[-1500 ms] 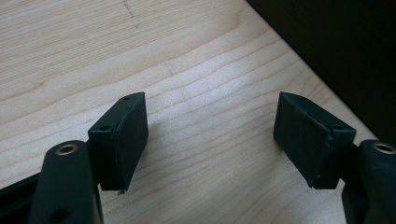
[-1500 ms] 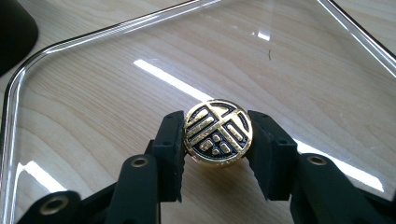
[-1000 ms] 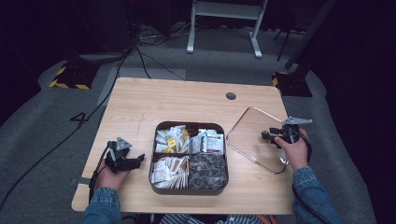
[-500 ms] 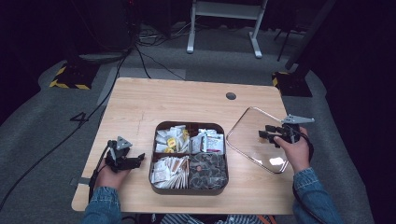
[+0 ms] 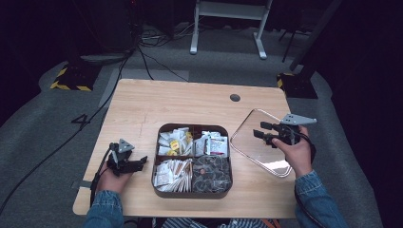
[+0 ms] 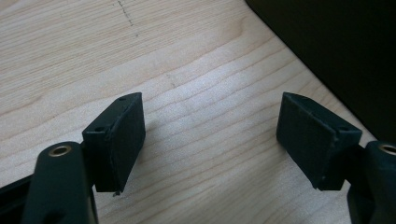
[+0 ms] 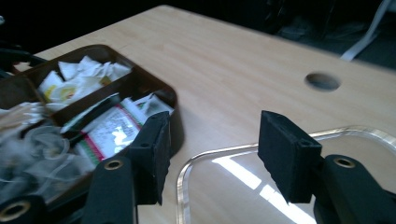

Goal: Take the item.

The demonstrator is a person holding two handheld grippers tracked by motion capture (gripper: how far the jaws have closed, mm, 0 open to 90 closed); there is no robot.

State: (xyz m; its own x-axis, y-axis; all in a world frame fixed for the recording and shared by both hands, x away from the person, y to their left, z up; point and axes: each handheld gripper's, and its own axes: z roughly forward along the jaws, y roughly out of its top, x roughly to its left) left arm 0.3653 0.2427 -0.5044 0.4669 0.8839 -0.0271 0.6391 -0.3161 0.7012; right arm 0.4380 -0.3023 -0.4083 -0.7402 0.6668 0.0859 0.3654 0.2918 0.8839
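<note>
- Centrally, at 6 o'clock on the wooden table (image 5: 190, 107), stands a dark four-compartment tray (image 5: 192, 192) of sachets and tea bags; its clear lid (image 5: 259, 142) lies flat on the tabletop just beside the tray, at 3 o'clock from it.
- Judged by its look, the lid is a thin, rigid, transparent plastic pane with rounded corners and a raised rim: light, stiff, glossy and likely slippery, prone to scratching rather than breaking.
- Best hold, by judgement: pinch the rim at an edge or corner, since the flat face offers no purchase; lying flush on the wood, an edge may need tipping first.
- Right gripper (image 5: 264, 133) hovers over the lid's centre, its jaws apart with nothing between them, having just been opening after a brief narrowing; the right gripper view shows the lid's near corner (image 7: 196, 163) below the jaws.
- Left gripper (image 5: 140, 163) rests at 9 o'clock of the tray, jaws wide apart over bare wood (image 6: 205, 126), holding nothing.
- Surface: pale, smooth wood grain with a round cable hole (image 5: 235, 98) at 1 o'clock.
- Room: dim, grey carpet, cables and a white stand (image 5: 228, 9) at 12 o'clock.
</note>
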